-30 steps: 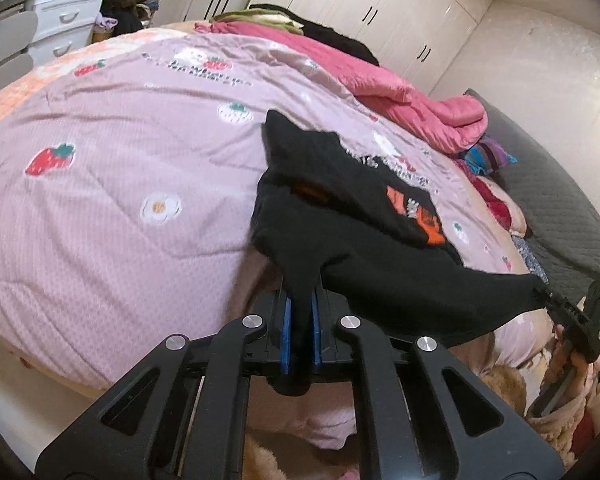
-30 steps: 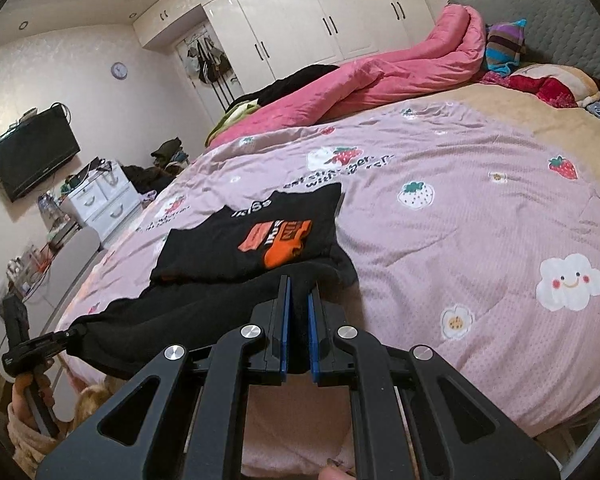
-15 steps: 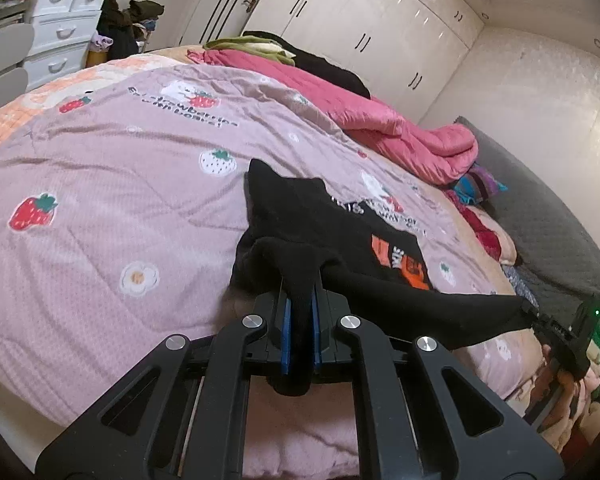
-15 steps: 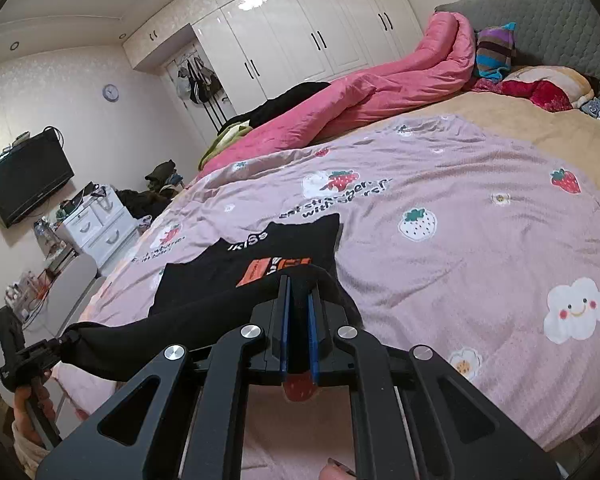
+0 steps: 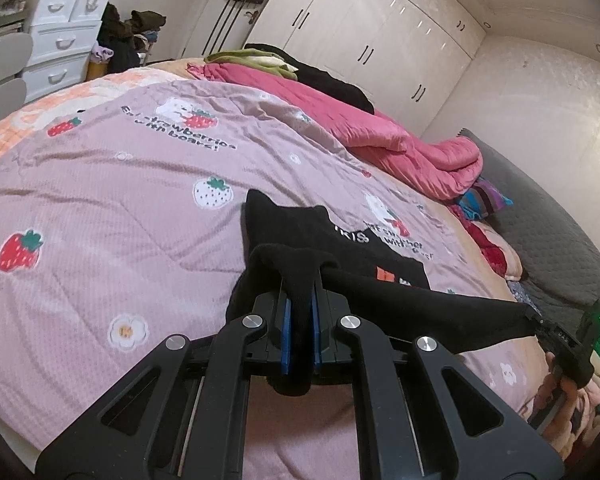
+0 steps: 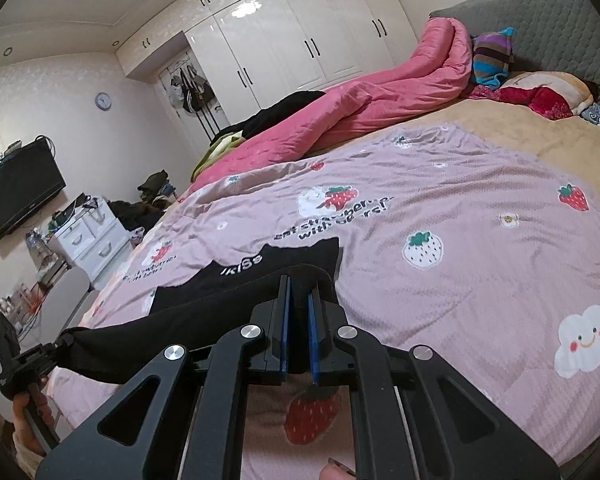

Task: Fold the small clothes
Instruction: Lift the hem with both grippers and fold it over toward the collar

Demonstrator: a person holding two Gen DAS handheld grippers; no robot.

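Observation:
A black garment (image 5: pixel 312 236) with white lettering and an orange print lies on the pink strawberry bedspread (image 5: pixel 100 200). My left gripper (image 5: pixel 299 296) is shut on its near left corner. My right gripper (image 6: pixel 298 292) is shut on its near right corner. The near edge is stretched taut between them, lifted above the bed and over the rest of the garment (image 6: pixel 260 264). The right gripper also shows in the left wrist view (image 5: pixel 540 322), and the left gripper in the right wrist view (image 6: pixel 52 350). The orange print is mostly covered.
A rolled pink duvet (image 6: pixel 360 112) and dark clothes lie along the far side of the bed. Pillows (image 6: pixel 540 96) and a grey headboard (image 6: pixel 540 20) are at the right. White drawers (image 5: pixel 60 32), a wall television (image 6: pixel 16 184) and wardrobes (image 6: pixel 300 40) surround the bed.
Both grippers have carried the garment's near edge up and forward over its body. The orange print, plainly visible before, is now mostly covered by the lifted fold.

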